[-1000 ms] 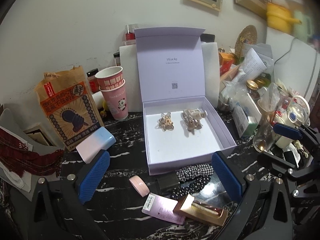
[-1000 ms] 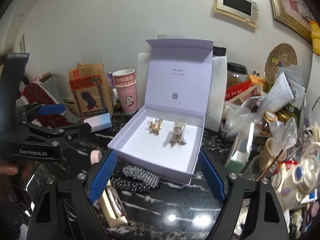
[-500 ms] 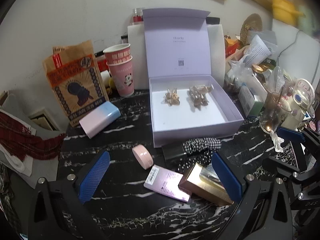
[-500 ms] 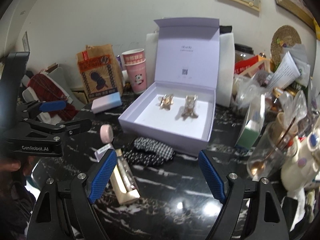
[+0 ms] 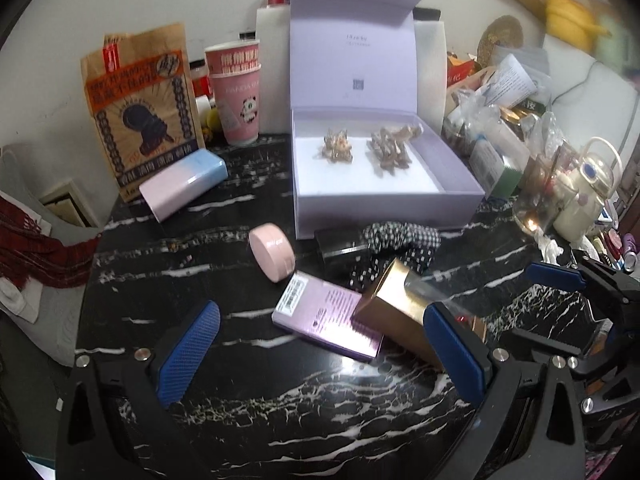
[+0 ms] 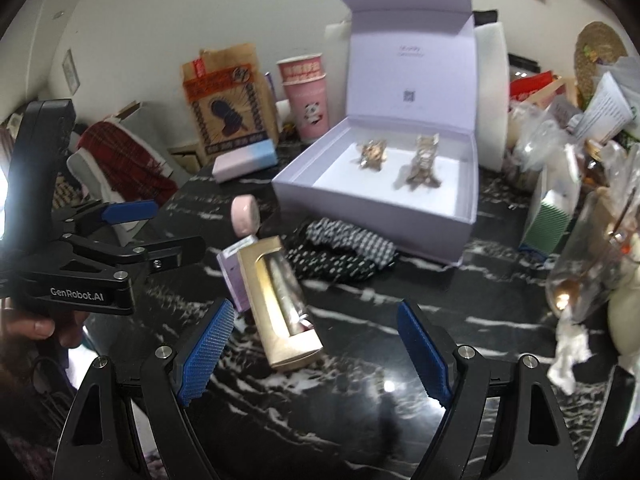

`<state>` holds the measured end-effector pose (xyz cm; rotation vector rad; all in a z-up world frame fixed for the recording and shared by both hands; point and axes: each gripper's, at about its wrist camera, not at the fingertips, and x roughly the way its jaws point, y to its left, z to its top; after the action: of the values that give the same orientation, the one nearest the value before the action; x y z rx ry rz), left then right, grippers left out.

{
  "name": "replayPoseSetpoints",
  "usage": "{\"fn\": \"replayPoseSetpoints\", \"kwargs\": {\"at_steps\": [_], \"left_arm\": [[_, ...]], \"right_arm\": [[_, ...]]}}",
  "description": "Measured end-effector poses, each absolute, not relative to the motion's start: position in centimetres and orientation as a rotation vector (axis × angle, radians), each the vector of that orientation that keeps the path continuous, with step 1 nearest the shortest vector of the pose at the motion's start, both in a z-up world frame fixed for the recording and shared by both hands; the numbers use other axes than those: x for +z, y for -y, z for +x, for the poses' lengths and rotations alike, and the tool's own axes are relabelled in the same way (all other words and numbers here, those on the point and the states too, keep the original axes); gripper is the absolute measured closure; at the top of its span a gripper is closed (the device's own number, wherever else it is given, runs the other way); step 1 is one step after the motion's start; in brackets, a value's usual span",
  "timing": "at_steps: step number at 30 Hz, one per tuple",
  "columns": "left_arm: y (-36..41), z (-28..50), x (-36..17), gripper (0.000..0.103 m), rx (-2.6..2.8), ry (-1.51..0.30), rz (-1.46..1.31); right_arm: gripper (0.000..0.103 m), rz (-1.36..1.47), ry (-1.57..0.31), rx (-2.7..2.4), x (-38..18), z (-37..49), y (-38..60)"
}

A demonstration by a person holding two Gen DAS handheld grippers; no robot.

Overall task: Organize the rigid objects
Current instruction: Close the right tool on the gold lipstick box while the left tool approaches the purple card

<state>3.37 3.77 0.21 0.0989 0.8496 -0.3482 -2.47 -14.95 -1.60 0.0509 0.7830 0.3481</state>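
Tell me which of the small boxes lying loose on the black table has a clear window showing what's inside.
The gold box, lying partly on the flat lilac box; a tube shows through its window. The lilac one and the pink-to-blue box are opaque.

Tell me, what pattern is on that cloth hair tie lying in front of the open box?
Black-and-white check on the hair tie, clearest in the right wrist view.

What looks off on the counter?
The gold box lies askew, propped on the purple box. The pink jar is tipped on its side. The scrunchies lie loose outside the lavender box.
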Motion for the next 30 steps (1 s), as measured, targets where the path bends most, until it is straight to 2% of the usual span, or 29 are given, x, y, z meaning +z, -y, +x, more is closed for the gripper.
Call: {"fn": "replayPoseSetpoints", "kwargs": {"at_steps": [16,18,22,30], "left_arm": [[-5.4,4.1,-3.7,0.0,-0.421,-0.884,0.047],[-5.4,4.4,-3.9,0.0,-0.434,-0.888,0.038],[-5.1,4.9,-4.2,0.0,-0.461,-0.884,0.038],[-4.2,6.8,-5.2,0.0,-0.527,-0.92,0.018]], "right_arm": [[0.02,0.002,-0.858,0.417,-5.5,0.3,12.2],[0.028,0.006,-0.87,0.426,-5.8,0.7,12.2],[0.057,0.014,-0.898,0.443,-6.4,1.1,12.4],[0.063,0.035,-0.89,0.442,-5.7,0.4,13.5]]}}
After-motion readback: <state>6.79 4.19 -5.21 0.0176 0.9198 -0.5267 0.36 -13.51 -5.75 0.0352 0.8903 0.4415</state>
